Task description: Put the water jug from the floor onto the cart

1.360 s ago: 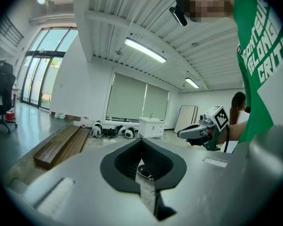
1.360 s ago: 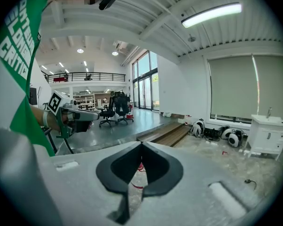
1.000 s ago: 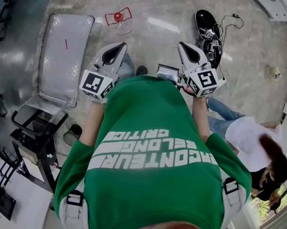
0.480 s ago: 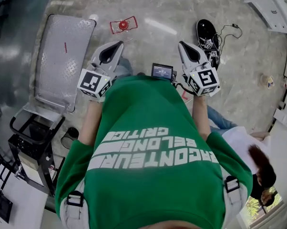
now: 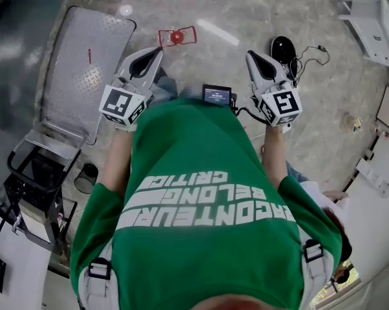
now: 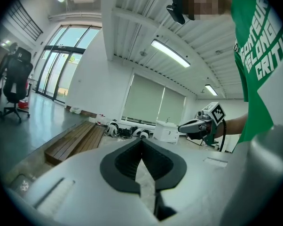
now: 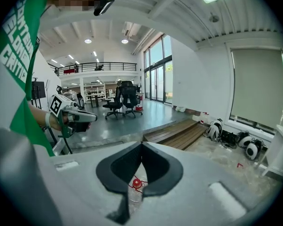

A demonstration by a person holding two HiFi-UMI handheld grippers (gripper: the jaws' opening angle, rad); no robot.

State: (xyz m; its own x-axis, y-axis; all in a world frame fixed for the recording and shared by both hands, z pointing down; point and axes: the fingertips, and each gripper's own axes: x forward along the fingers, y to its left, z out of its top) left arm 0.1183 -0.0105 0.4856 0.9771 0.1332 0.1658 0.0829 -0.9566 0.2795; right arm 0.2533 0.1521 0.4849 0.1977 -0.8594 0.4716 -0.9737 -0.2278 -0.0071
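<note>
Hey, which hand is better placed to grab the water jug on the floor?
Probably left: the left claw sits nearer the red-capped water jug than the right claw, and the cart lies on its side. Both are shut.

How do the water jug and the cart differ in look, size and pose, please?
The water jug is small; the cart is far larger. The jug is clear with a red cap; the cart is grey patterned metal with a black frame at its near end. The jug appears to stand upright; the cart's deck lies flat. Both rest on the floor ahead of the person, apart from each other.
</note>
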